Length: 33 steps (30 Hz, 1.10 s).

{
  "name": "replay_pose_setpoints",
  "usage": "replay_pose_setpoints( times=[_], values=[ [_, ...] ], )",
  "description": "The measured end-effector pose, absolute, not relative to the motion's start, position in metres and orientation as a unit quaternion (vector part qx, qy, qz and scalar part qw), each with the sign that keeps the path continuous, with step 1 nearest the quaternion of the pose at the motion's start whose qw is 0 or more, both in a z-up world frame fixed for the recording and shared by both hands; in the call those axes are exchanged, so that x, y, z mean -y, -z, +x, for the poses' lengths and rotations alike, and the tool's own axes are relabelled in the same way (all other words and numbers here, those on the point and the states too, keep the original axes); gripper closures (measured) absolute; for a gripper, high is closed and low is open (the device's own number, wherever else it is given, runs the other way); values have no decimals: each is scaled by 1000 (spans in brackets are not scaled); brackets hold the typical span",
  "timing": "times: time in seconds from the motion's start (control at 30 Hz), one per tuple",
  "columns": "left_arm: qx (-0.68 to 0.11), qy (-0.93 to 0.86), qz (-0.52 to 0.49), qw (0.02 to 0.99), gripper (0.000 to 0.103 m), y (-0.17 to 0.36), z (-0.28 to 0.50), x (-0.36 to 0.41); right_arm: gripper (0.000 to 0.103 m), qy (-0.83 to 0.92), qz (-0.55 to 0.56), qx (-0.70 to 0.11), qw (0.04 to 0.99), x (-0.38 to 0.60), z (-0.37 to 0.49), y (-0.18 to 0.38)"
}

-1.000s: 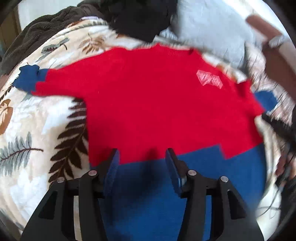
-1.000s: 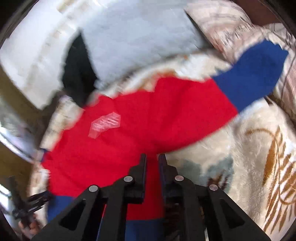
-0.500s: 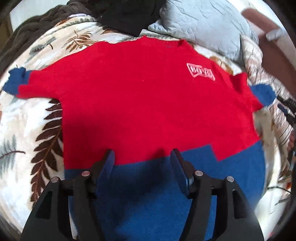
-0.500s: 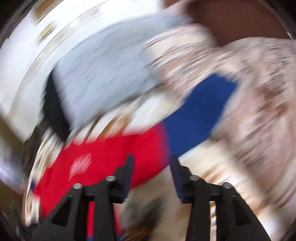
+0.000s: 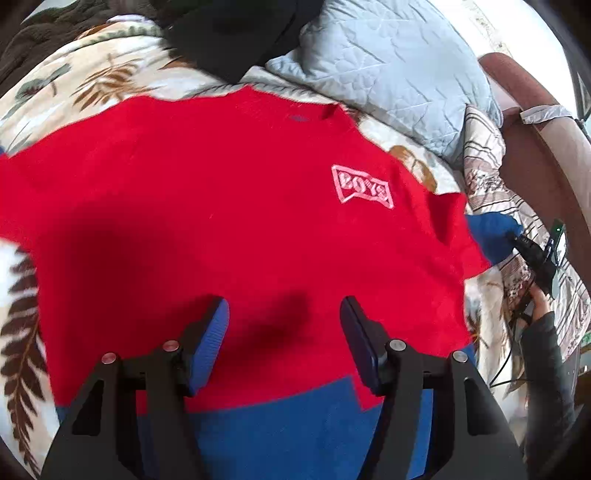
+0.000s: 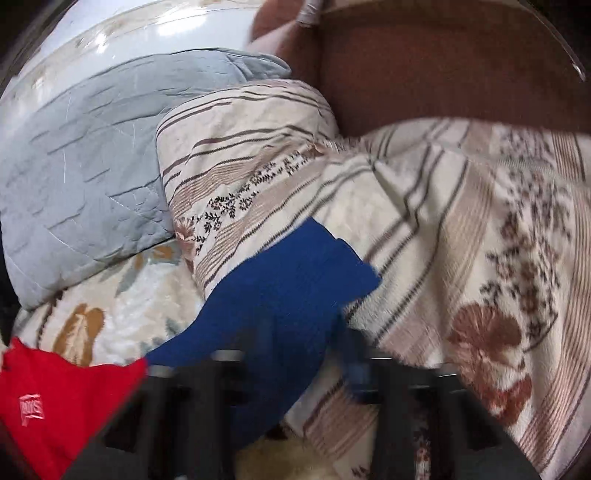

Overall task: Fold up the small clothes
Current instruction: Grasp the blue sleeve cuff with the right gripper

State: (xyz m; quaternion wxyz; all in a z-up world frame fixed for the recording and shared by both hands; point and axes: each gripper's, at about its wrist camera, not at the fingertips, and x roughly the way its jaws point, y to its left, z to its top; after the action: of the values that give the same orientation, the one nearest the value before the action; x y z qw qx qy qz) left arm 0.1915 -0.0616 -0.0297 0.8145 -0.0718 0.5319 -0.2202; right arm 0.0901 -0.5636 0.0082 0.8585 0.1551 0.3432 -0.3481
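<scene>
A small red sweater with a blue hem, blue cuffs and a pink "BOYS" patch lies spread flat on a leaf-print blanket. My left gripper is open and empty, hovering over the lower red part just above the blue hem. In the right wrist view my right gripper is blurred but open, its fingers either side of the blue cuff of the sweater's right sleeve. The right gripper also shows at the cuff in the left wrist view.
A light blue quilted pillow and a black garment lie beyond the collar. A striped floral quilt is bunched beside the right sleeve. A brown headboard stands behind it.
My left gripper has moved forward over the sweater, staying open. My right gripper let go of the sweater's side, opened, and swung out to the blue cuff.
</scene>
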Motion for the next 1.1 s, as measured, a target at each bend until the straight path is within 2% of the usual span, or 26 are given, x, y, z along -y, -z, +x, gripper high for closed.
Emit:
replay_pose_setpoints(
  times=[0.17,0.27,0.4,0.43,0.57,0.7,0.77,0.8,0.83,1.1],
  values=[
    [-509,223,-83,827,41,17,207,55,95,341,169,-294,877,580,68,-46],
    [-488,201,-92,845,35,19,213,43,95,354,191,-248,881,599,43,-73],
    [-525,175,-91,828,33,48,226,37,93,353,221,-329,847,620,49,-49],
    [-522,175,-90,830,33,49,226,37,88,349,245,-334,841,623,45,-44],
    [-513,177,-70,837,31,46,224,44,82,351,341,-240,839,630,12,-43],
    [-506,178,-49,842,29,46,221,49,79,375,306,-273,831,623,31,-39],
    [-505,182,-45,843,29,46,221,52,79,382,255,-308,833,614,51,-34],
    [-505,183,-45,842,29,46,222,53,83,384,230,-326,833,609,60,-31],
    [-504,186,-47,842,29,45,222,53,94,388,208,-337,832,603,64,-30],
    [-496,203,-73,841,29,34,223,47,94,325,221,-287,874,563,54,-65]
  ],
)
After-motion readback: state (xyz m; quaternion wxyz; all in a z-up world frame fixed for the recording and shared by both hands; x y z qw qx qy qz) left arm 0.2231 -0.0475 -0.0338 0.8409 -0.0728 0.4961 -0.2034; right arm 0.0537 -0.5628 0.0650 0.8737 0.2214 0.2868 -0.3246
